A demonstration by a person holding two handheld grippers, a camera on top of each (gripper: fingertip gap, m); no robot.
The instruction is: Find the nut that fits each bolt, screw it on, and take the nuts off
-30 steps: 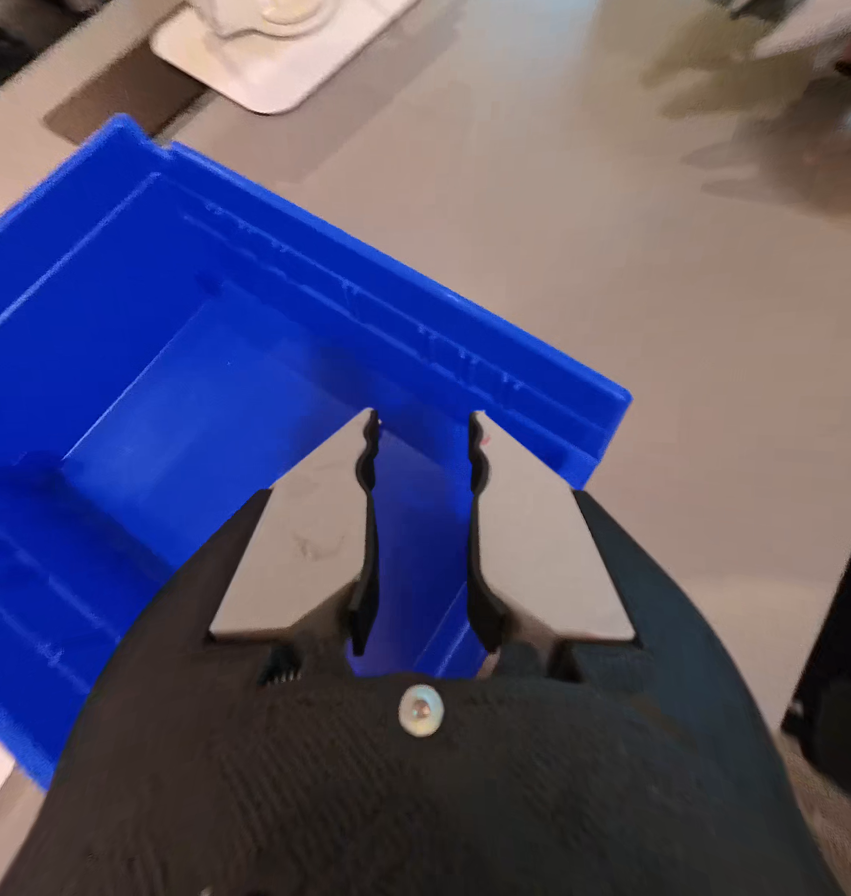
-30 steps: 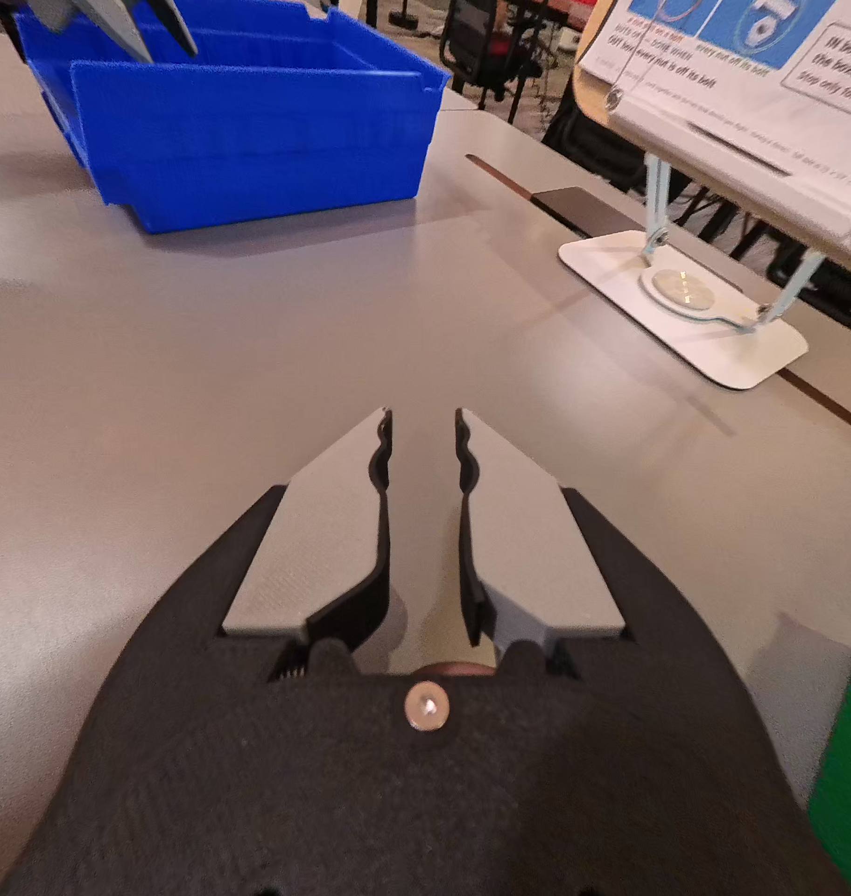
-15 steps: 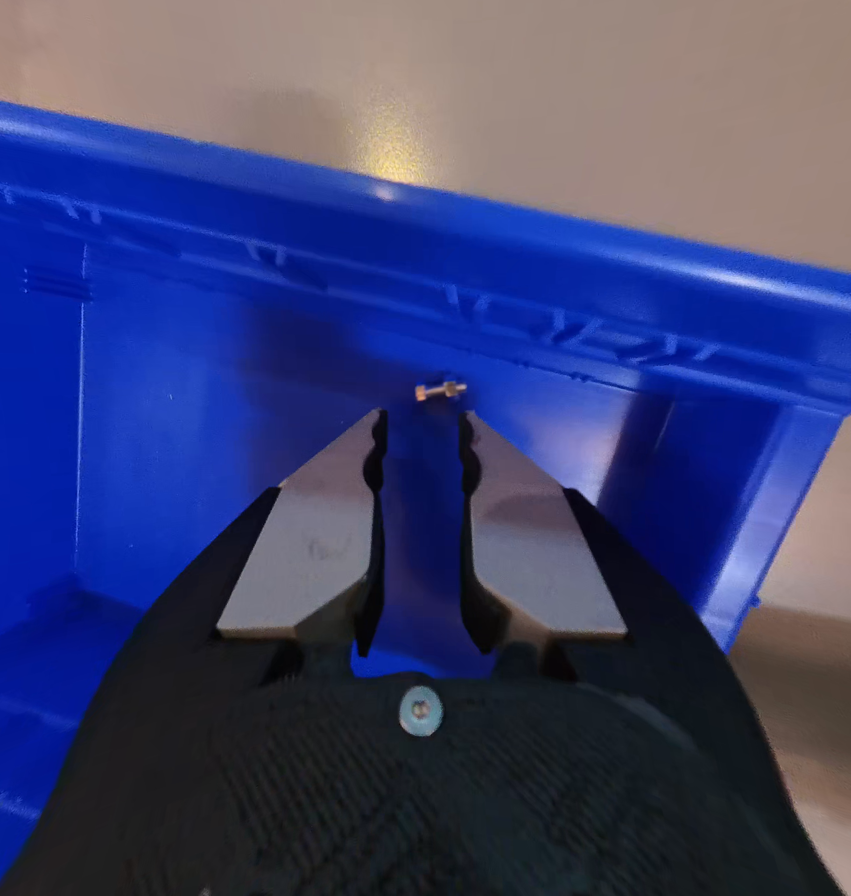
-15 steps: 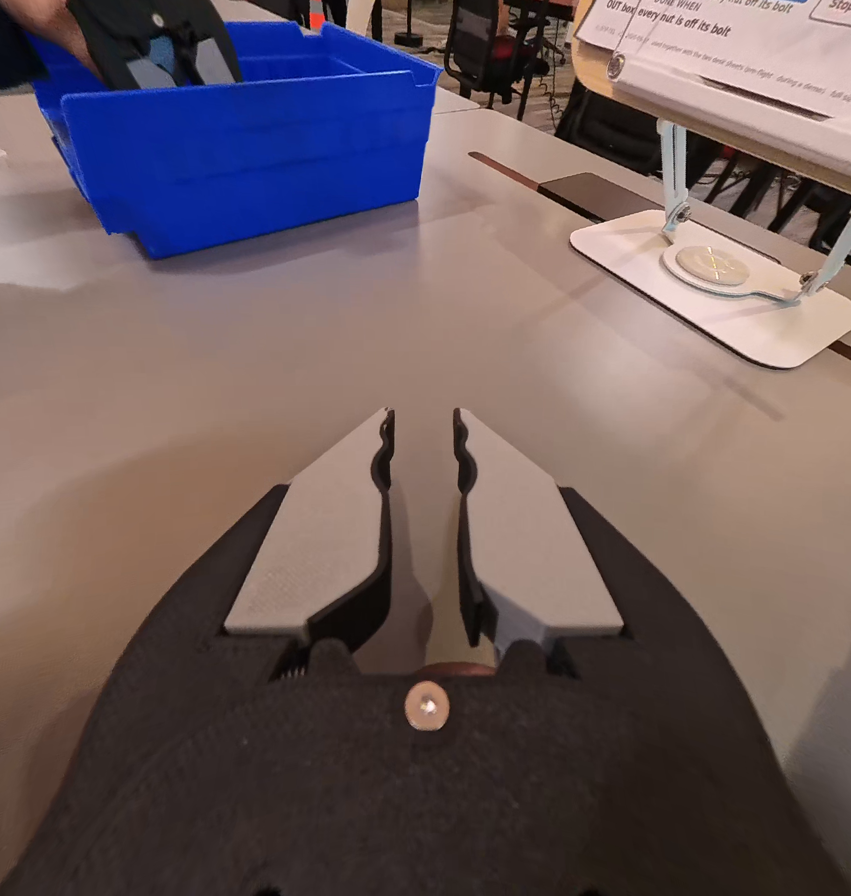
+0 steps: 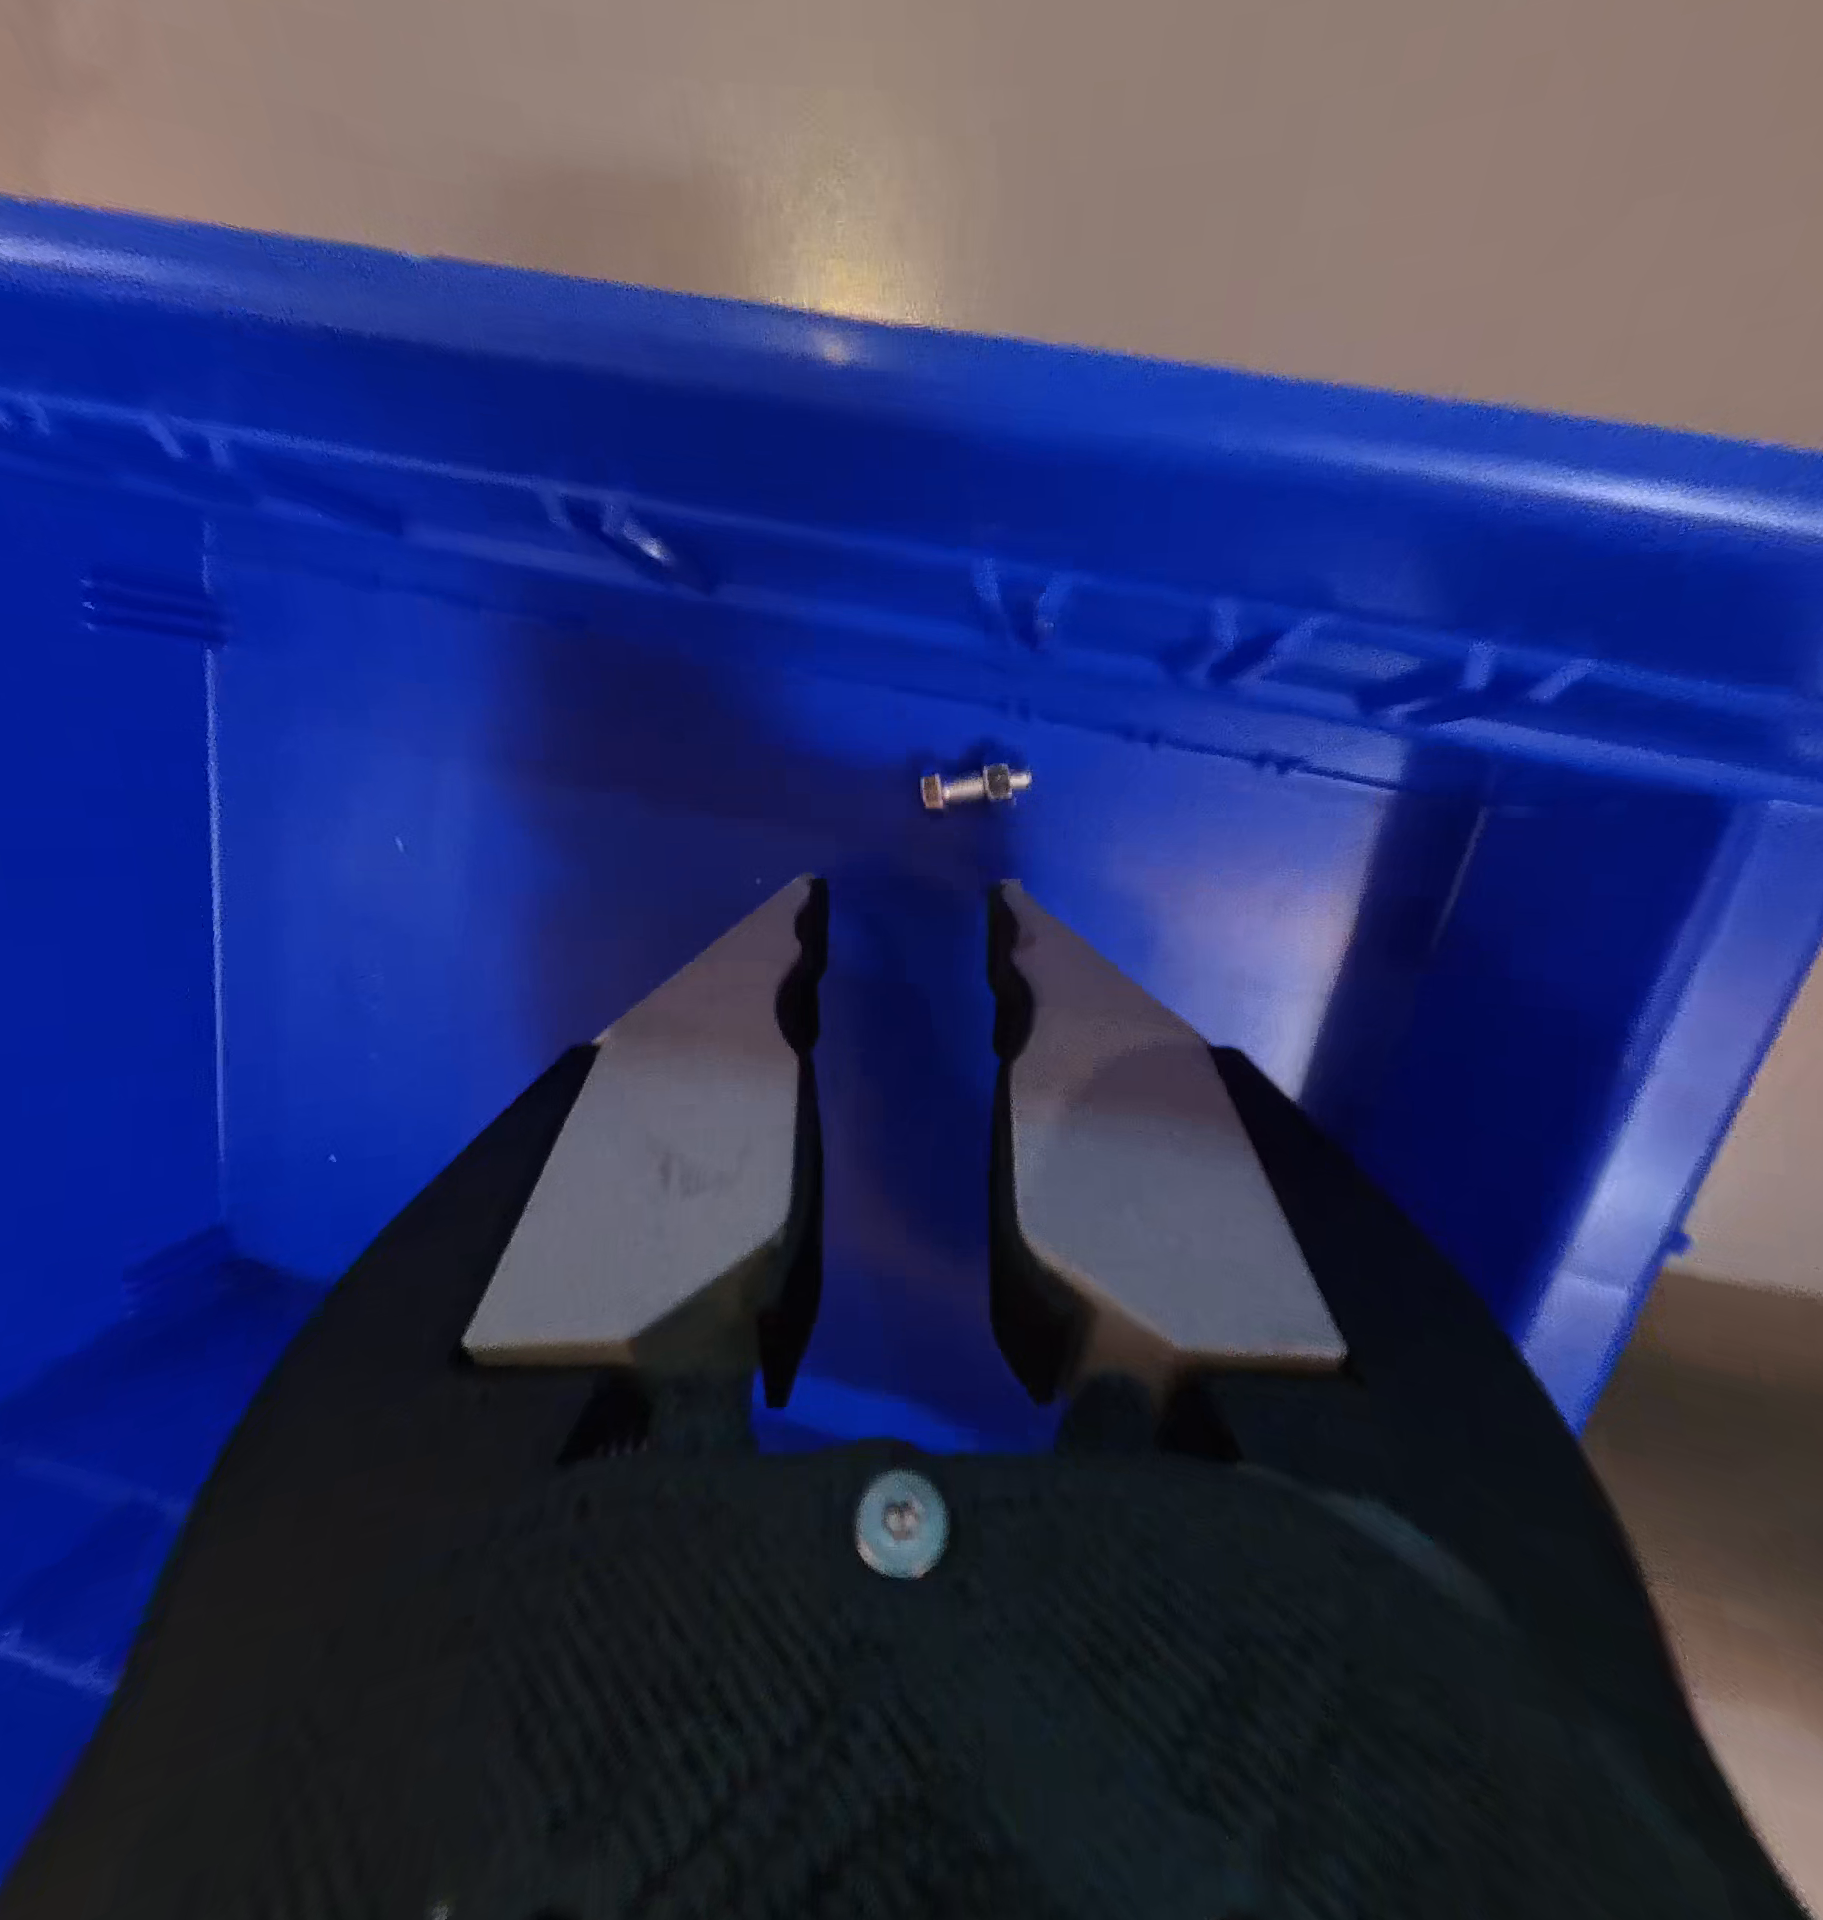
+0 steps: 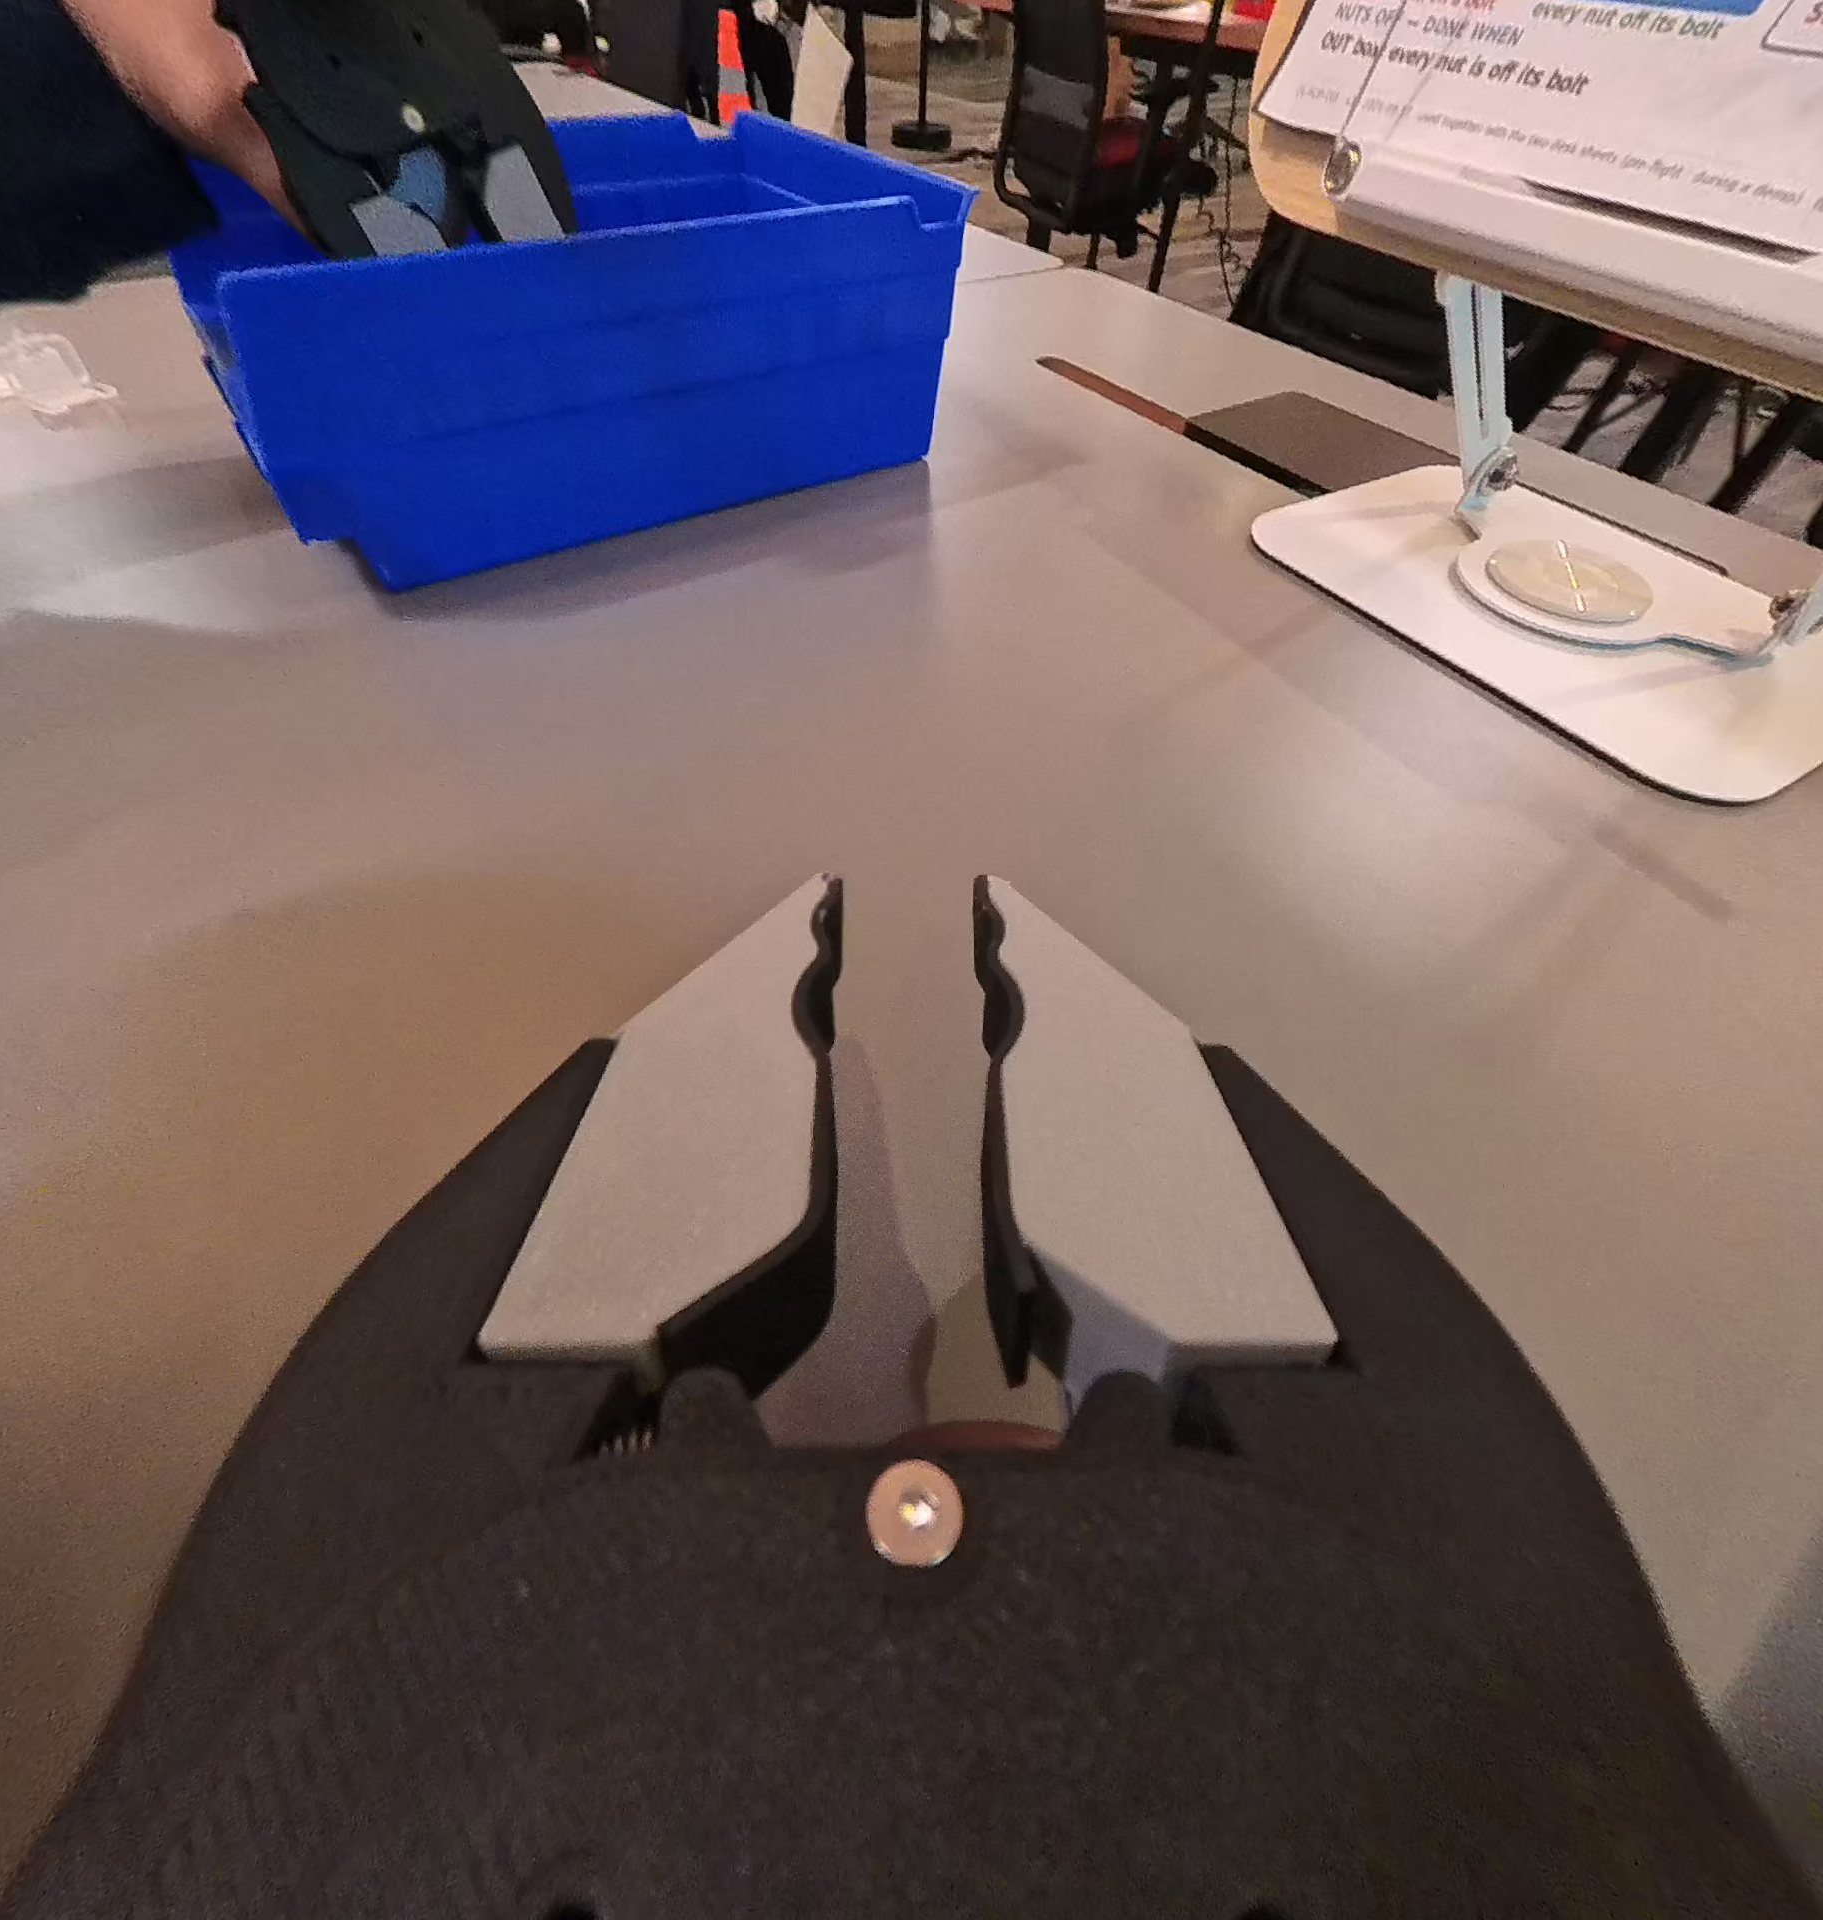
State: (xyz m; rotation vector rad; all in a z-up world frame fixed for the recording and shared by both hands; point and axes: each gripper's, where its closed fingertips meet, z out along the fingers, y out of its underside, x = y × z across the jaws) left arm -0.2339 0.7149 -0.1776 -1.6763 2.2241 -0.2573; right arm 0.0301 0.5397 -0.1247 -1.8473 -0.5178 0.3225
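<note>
A deep blue plastic bin [image 6: 595,395] stands at the far left of the smooth grey tabletop [image 6: 678,748]. On its floor, close against the far wall, lies a small silver bolt with a nut threaded on its shank [image 5: 975,787], lying crosswise. At the far right stands a white flat-based stand with pale metal legs [image 6: 1572,613] carrying a tilted board with printed sheets; a dark inset strip [image 6: 1291,442] in the table runs beside it. Nothing lies between the bolt and the tips facing it.

The left gripper [image 5: 907,894] points steeply down inside the bin, its grey fingers parted to a narrow gap and holding nothing, the bolt just beyond the tips. In the right wrist view a person's hand [image 6: 211,114] in a dark sleeve grips it from the near-left rim. The right gripper [image 6: 907,894] hovers low over bare table well apart from the bin — fingers likewise narrowly parted, empty.

Beyond the table's far edge — office chairs, an orange cone, patterned floor.
</note>
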